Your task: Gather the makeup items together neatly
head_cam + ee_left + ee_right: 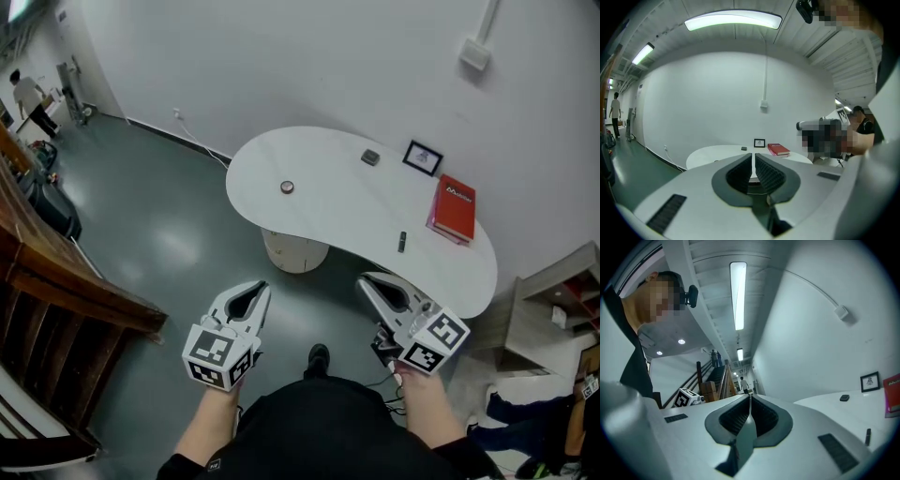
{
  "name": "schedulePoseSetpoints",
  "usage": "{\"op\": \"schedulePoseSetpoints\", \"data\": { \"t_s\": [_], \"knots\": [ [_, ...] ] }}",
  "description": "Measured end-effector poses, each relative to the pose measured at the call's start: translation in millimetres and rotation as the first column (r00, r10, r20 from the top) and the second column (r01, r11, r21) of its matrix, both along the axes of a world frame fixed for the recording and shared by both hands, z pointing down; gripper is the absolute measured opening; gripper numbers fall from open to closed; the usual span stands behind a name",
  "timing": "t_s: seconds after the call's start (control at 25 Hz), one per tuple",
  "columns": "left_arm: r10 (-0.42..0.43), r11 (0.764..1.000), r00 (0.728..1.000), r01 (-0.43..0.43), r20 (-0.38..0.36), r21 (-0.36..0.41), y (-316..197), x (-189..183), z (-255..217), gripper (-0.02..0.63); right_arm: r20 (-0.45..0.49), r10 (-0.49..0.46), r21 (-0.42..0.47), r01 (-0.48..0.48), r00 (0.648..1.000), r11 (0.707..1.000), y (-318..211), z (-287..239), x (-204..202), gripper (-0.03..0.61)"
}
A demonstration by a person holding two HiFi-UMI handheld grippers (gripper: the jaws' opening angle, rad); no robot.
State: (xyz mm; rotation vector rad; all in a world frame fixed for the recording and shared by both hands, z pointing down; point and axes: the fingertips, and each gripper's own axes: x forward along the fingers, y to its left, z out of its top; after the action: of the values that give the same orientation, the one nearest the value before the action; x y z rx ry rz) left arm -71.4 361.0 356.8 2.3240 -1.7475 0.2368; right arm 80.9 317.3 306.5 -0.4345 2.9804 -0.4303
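A white curved table [328,211] stands ahead of me. On it lie a small round jar [287,187] at the left, a dark compact [370,157] near the back and a thin black tube [401,241] toward the front right. The compact [744,148] also shows in the left gripper view, and the compact [843,398] and tube [867,436] in the right gripper view. My left gripper [262,289] is shut and empty, over the floor short of the table. My right gripper [363,281] is shut and empty too, just before the table's near edge.
A red book [452,208] and a small framed picture [423,157] sit on the table's right end. A wooden stair rail [66,272] runs at the left, shelving [562,300] at the right. A person [30,97] stands far off at the left.
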Motion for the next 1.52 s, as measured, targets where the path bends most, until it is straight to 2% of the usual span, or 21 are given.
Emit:
{"op": "schedulePoseSetpoints", "data": {
  "t_s": [0.4,0.72,0.96,1.2,1.52],
  "knots": [
    [0.013,1.000,0.999,-0.012,0.031,-0.005,-102,18,-5,0.029,0.026,0.029,-0.018,-0.029,0.999,0.999,-99,6,28,0.037],
    [0.026,0.999,0.999,-0.026,0.029,-0.024,-167,0,5,0.029,0.016,0.057,-0.043,-0.056,0.998,0.997,-156,15,21,0.037],
    [0.064,0.997,0.998,-0.063,0.024,-0.037,-231,-30,16,0.029,0.000,0.101,-0.052,-0.101,0.995,0.994,-215,20,-6,0.037],
    [0.103,0.994,0.994,-0.102,0.031,-0.042,-291,-74,17,0.029,-0.025,0.113,-0.062,-0.114,0.993,0.991,-265,20,-54,0.037],
    [0.177,0.982,0.984,-0.174,0.035,-0.066,-339,-113,31,0.031,-0.054,0.140,-0.087,-0.144,0.989,0.986,-307,23,-107,0.037]
  ]
}}
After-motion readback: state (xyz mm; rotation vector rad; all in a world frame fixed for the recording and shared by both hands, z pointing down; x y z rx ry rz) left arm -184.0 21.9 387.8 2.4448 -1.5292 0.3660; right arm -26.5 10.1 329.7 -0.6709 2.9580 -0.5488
